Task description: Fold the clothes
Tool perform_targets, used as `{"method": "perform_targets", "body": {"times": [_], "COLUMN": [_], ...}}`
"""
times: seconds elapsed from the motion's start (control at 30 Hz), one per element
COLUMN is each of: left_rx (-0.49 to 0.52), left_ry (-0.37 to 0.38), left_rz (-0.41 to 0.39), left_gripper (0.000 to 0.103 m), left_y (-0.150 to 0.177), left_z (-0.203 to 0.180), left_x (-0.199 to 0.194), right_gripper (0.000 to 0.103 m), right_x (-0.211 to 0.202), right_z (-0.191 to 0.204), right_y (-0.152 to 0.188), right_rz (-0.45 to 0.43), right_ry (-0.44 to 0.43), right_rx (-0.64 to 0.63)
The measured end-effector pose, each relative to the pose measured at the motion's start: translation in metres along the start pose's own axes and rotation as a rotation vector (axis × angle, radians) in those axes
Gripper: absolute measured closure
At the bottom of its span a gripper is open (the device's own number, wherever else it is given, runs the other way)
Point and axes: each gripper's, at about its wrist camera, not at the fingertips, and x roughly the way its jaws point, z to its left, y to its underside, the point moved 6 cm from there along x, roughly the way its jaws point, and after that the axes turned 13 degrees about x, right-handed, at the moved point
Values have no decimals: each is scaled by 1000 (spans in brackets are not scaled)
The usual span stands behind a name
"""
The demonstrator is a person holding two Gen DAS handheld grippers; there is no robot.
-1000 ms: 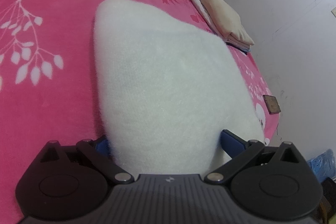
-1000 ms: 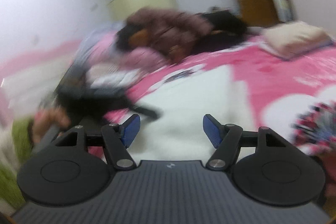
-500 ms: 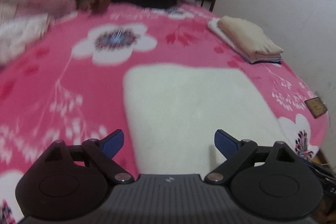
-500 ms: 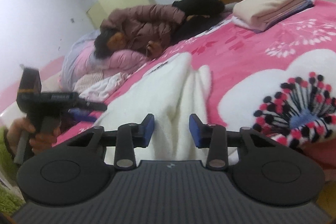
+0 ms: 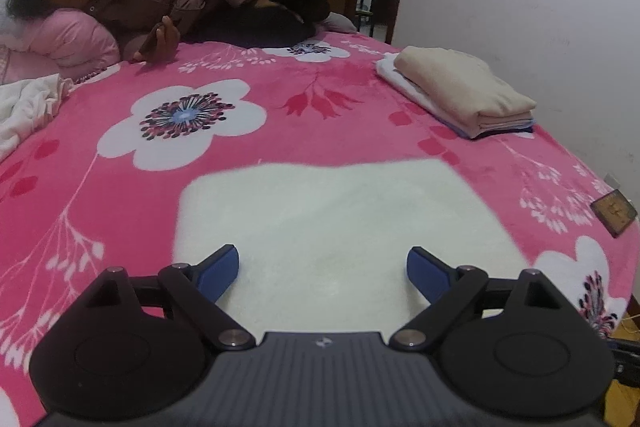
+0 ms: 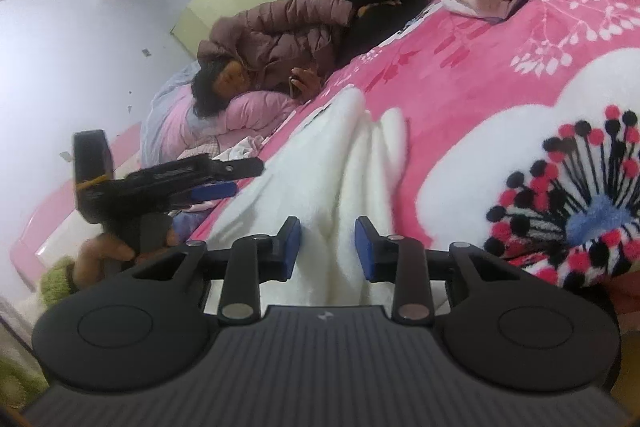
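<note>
- Left wrist view: the white fleece garment (image 5: pixel 340 227) lies flat on the pink flowered blanket (image 5: pixel 100 187), straight ahead of the left gripper (image 5: pixel 323 269) and under it; its blue fingers (image 5: pixel 218 273) stand wide apart with nothing between them; the cloth shows as a smooth, broad rectangle, its long side running across the view, corners rounded, no wrinkle to be seen; a folded stack of clothes (image 5: pixel 460 91) sits well apart toward the wall.
- Right wrist view: the right gripper (image 6: pixel 328 249) is the nearer one to cloth; its fingers (image 6: pixel 290 247) are part-way closed, with a raised ridge of the garment (image 6: pixel 320 187) between them, though whether the pads touch it I cannot tell; here the fleece bunches into long pleats running away from the fingers; the left gripper (image 6: pixel 224 179), held in a hand (image 6: pixel 100 255), hovers beside the garment's far edge.
</note>
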Motion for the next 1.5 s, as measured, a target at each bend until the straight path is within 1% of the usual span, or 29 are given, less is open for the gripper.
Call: {"method": "perform_targets", "body": {"times": [0.03, 0.13, 0.23, 0.33, 0.4, 0.5, 0.53, 0.57, 0.6, 0.63, 0.7, 0.8, 0.87, 0.9, 0.93, 0.97, 1.0, 1.07, 1.13, 1.17, 1.2, 1.23, 1.27, 1.3, 1.37, 1.4, 1.47, 1.5], "left_rx": [7, 32, 38, 26, 24, 27, 30, 33, 36, 39, 45, 71, 75, 74, 74, 76, 74, 75, 92, 104, 133, 161, 183, 180, 163, 154, 154, 158], "left_ry": [-8, -21, -22, -18, -19, -24, -25, -27, -29, -31, -35, -48, -53, -54, -55, -51, -37, 3, 43, 58, 51, 44, 39, 40, 52, 58, 55, 52], "left_rz": [-3, -11, -18, -24, -27, -32, -34, -36, -38, -40, -43, -36, -31, -32, -33, -37, -46, -67, -67, -65, -56, -48, -40, -34, -22, -20, -19, -20], "left_gripper": [11, 11, 11, 11, 11, 11, 11, 11, 12, 12, 12, 12, 12, 12, 13, 13, 13, 13, 13, 12, 10, 9, 8, 8, 7, 6, 6, 6], "left_y": [0, 1, 2, 2, 3, 1, -1, -2, -4, -5, -8, -9, -6, -7, -8, -11, -13, -18, -19, -19, -18, -17, -16, -16, -16, -16, -15, -15], "left_z": [0, -2, -2, -1, -1, -3, -4, -5, -6, -7, -9, -15, -19, -20, -20, -21, -24, -31, -44, -50, -57, -63, -68, -69, -67, -65, -65, -66], "left_x": [1, 1, 2, 4, 5, 6, 6, 6, 6, 6, 6, 10, 14, 13, 12, 10, 7, 5, 11, 15, 20, 25, 29, 31, 33, 34, 34, 33], "right_gripper": [70, 68, 68, 68, 68, 75, 82, 85, 87, 90, 92, 95, 96, 96, 97, 97, 97, 97, 97, 97, 97, 97, 97, 96, 92, 91, 83, 82], "right_x": [1, 1, -6, -7, -1, 14, 19, 22, 23, 17, 1, -14, -4, 2, 3, 0, -5, -16, -14, -9, -1, 2, -1, -5, -16, -21, -28, -28], "right_z": [0, 3, 14, 19, 18, 16, 14, 12, 12, 15, 27, 35, 12, -6, -15, -20, -16, 7, 11, 5, -6, -14, -19, -19, -10, -7, -4, -6], "right_y": [0, 2, 1, -2, -1, 3, 4, 3, 1, -3, -13, -17, -8, -3, -2, -3, -7, -14, -11, -7, -1, 3, 4, 2, 2, 4, 9, 12], "right_rz": [7, 26, -10, -19, 3, 40, 45, 41, 32, 9, -47, -89, -63, -37, -30, -34, -50, -93, -96, -83, -56, -42, -35, -34, -38, -34, -18, 0], "right_ry": [6, 12, 26, 5, -7, -10, -6, -8, -23, -50, -111, -119, -44, -24, -43, -77, -98, -131, -100, -52, 1, 0, -26, -47, -82, -82, -73, -58], "right_rx": [-5, -28, -107, -122, -109, -99, -87, -68, -49, -41, -35, -61, -33, 29, 103, 178, 189, 117, 56, 33, 22, 36, 74, 96, 57, 33, -2, -8]}}
